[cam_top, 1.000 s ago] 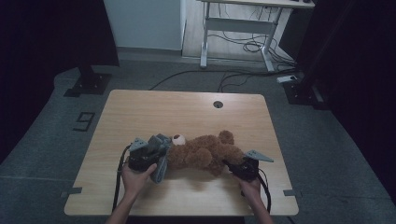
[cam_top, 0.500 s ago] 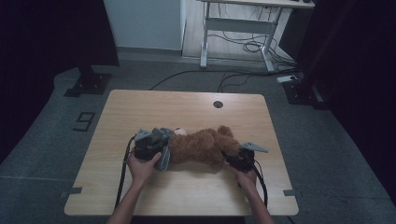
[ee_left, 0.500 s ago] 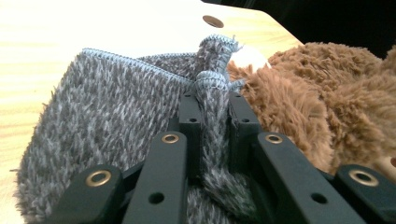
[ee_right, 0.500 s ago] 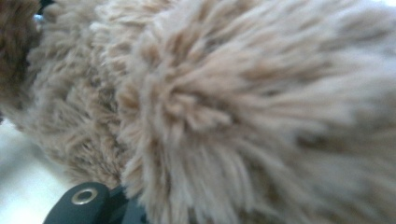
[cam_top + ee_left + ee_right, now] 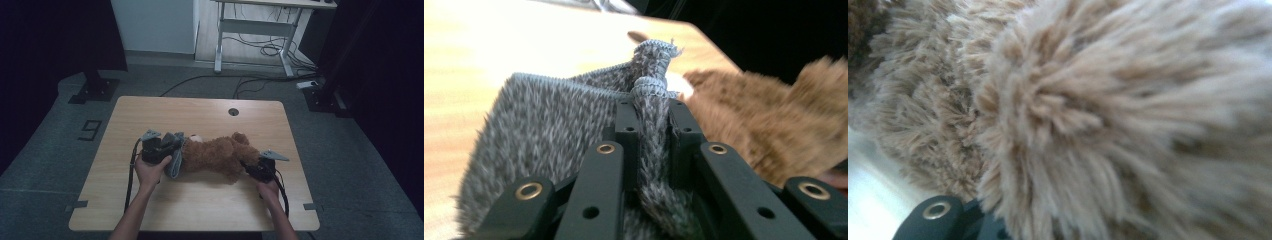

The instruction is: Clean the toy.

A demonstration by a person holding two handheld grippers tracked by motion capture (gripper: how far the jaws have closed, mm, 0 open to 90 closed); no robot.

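Left claw (image 5: 172,152) pinched shut on fold of grey knit cloth (image 5: 554,135), seam squeezed between jaws. Right claw (image 5: 250,167) buried in brown fur at bear's (image 5: 220,157) far end; grip likely on plush, pads hidden. Bear lies lengthwise between claws, middle of surface (image 5: 200,115), nearer front edge. Cloth sits over bear's left end. Cable hole (image 5: 233,111) near back edge.
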